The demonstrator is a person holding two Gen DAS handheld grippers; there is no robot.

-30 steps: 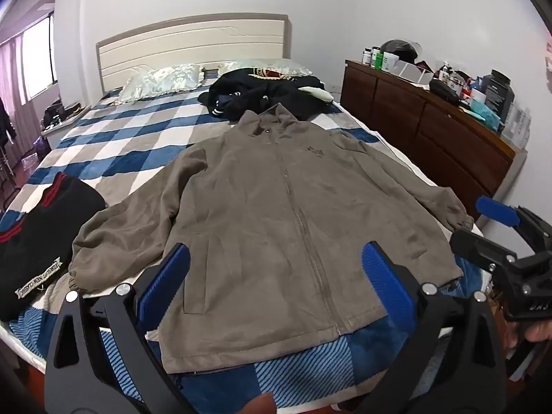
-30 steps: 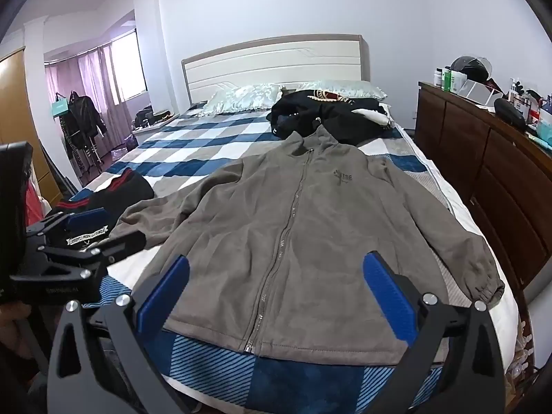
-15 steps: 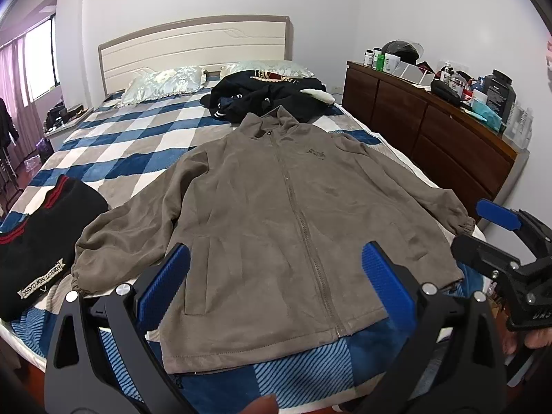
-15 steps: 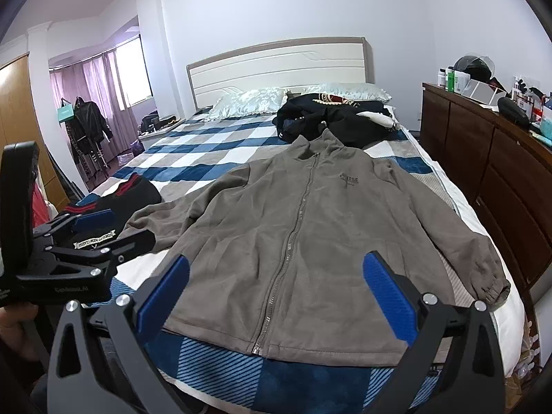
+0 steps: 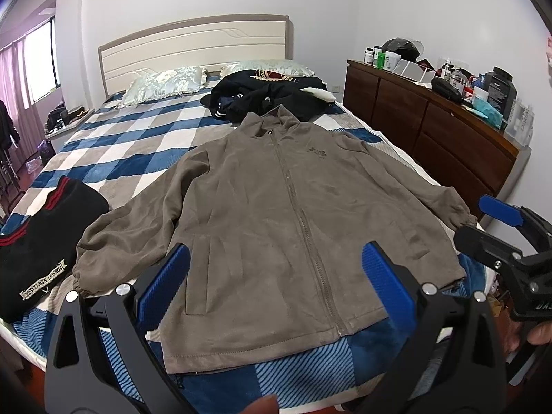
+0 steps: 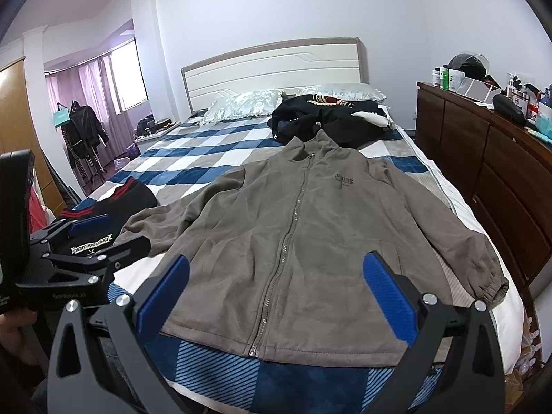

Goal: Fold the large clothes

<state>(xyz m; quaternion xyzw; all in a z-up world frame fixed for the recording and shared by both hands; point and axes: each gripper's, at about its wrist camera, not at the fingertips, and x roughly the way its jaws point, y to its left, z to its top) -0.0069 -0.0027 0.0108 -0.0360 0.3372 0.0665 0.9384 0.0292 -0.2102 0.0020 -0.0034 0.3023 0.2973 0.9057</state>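
Observation:
A grey-brown zip jacket (image 5: 276,214) lies flat and face up on the bed, sleeves spread out, hem toward me; it also shows in the right wrist view (image 6: 303,231). My left gripper (image 5: 276,272) is open and empty, held above the foot of the bed over the jacket's hem. My right gripper (image 6: 276,276) is open and empty at the same height; it also shows in the left wrist view (image 5: 507,227) beside the jacket's right cuff. The left gripper shows in the right wrist view (image 6: 86,238) near the left sleeve.
A folded black garment with red stripes (image 5: 38,241) lies at the bed's left edge. A pile of dark clothes (image 5: 269,98) and pillows (image 5: 162,82) sit near the headboard. A dark wooden dresser (image 5: 431,131) with clutter stands close on the right.
Both grippers have drawn back and risen a little from the bed. The jacket has not moved and both grippers stay open.

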